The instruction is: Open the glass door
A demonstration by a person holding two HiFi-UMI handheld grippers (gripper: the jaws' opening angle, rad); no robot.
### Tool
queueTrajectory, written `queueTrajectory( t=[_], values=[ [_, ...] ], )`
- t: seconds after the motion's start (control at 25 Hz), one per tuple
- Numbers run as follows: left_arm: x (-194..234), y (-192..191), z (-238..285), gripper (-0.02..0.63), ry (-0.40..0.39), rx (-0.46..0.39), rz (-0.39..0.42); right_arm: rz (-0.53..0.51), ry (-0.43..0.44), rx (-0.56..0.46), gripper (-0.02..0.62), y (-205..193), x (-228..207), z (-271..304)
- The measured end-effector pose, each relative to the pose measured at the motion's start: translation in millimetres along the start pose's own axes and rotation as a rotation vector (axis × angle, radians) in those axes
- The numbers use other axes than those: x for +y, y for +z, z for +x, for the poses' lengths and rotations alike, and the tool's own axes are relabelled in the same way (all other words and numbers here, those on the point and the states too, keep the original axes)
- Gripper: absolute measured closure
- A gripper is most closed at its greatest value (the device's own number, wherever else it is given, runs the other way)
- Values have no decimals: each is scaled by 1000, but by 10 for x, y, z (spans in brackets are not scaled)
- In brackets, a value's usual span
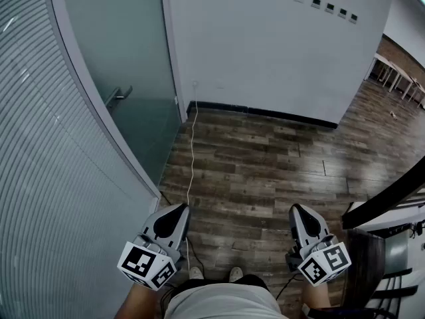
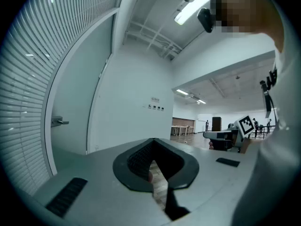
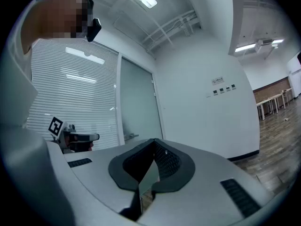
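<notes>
The frosted glass door [image 1: 126,58] stands closed at the upper left of the head view, with a metal lever handle [image 1: 118,96] on it. My left gripper [image 1: 179,210] is held low at the bottom left, well short of the handle, jaws together and empty. My right gripper [image 1: 295,209] hangs level at the bottom right, shut and empty too. In the left gripper view the handle [image 2: 60,122] shows far left, beyond my left gripper [image 2: 154,165]. The right gripper view shows the door [image 3: 136,107] and handle [image 3: 130,136] past my right gripper [image 3: 151,169].
A striped glass partition [image 1: 46,178] curves along the left. A white wall [image 1: 265,45] closes the far side, and a white cable [image 1: 192,145] runs down it over the wood floor [image 1: 265,171]. A dark desk edge [image 1: 385,201] and tables [image 1: 398,78] lie to the right.
</notes>
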State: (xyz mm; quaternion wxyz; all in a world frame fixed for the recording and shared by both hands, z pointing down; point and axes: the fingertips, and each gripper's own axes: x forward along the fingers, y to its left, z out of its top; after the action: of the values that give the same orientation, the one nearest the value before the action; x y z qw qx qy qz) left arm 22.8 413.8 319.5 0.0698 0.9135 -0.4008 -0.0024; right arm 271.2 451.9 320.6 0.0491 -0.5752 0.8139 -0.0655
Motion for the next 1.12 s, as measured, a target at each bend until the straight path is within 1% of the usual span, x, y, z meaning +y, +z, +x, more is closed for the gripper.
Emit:
queueTrajectory(
  t=[0.16,0.28,0.52,0.68,0.84,0.96,1.12],
  values=[
    [-165,-50,184,606,40,-16,6,7,24,20,594,-41,-346,-74],
    [-291,-52,295,606,68,-29,5,0,51,23,594,29,-574,-38],
    [-300,-91,434,606,129,-40,-2,-4,124,35,594,2,-711,157],
    [-211,-22,539,606,153,-42,12,9,143,29,594,31,-799,332],
    [-71,-87,668,606,164,-36,5,13,155,34,594,-44,-873,559],
    [113,-96,802,606,167,-45,-12,10,156,35,594,-57,-912,775],
    [399,-29,1121,606,157,-52,-8,-17,149,48,594,-53,-1016,1059]
  ],
)
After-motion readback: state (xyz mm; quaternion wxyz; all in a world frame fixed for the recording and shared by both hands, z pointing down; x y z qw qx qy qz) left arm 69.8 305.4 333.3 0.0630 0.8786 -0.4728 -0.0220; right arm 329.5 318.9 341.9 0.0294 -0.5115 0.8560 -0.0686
